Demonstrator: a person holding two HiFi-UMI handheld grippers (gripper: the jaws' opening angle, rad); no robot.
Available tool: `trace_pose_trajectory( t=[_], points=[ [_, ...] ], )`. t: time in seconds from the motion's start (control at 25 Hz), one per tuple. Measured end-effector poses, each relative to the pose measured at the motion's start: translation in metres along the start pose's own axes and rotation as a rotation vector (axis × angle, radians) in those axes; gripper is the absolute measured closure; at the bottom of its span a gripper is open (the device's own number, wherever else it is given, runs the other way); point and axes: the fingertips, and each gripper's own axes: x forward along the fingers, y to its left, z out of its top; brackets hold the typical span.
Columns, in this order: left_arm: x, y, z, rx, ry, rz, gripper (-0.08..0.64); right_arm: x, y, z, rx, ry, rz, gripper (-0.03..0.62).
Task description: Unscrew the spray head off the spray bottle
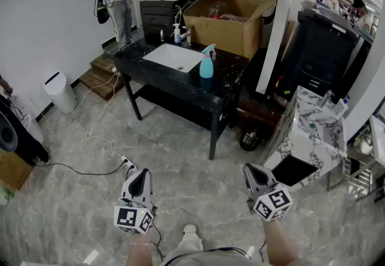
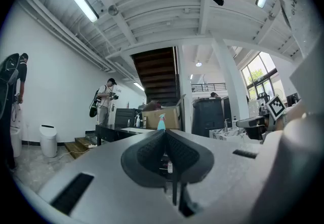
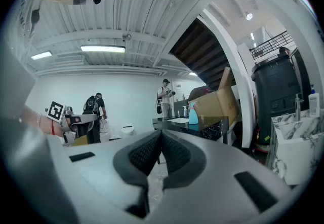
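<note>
Grey marble-tile floor [image 1: 180,150] under a black table [image 1: 225,72]; white wall [image 1: 48,12] and wooden steps [image 1: 99,75] to its left, cardboard box [image 1: 225,33] behind it, white pillar [image 1: 277,24] to its right.

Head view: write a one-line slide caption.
Left gripper and right gripper, both shut and empty, hang above the floor, away from the blue spray bottle on the table.

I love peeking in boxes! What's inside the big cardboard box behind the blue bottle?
The cardboard box is open. Something reddish shows near its top, but I can't tell what it is. The box's walls hide everything lower down.
</note>
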Motion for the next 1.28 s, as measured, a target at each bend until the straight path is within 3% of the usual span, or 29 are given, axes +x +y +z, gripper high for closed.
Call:
trace_pose_trajectory(
  t=[0.24, 0.44, 0.68, 1.04, 1.28],
  points=[
    [0.037, 0.032, -0.007, 0.022, 0.006, -0.028, 0.554, 0.041, -0.006, 0.0, -0.001, -0.007, -0.027, 0.589],
    [0.066, 0.051, -0.014, 0.042, 0.014, -0.073, 0.554, 0.07, 0.005, 0.0, -0.038, -0.01, 0.002, 0.589],
    [0.09, 0.075, -0.02, 0.044, 0.018, -0.105, 0.554, 0.088, -0.003, -0.003, -0.036, -0.013, -0.062, 0.589],
    [0.119, 0.091, -0.043, -0.011, 0.047, -0.093, 0.554, 0.099, -0.029, -0.017, -0.009, 0.008, -0.132, 0.589],
    [0.153, 0.102, -0.048, -0.022, 0.054, -0.091, 0.554, 0.137, -0.055, -0.017, -0.006, 0.015, -0.136, 0.589]
  ],
)
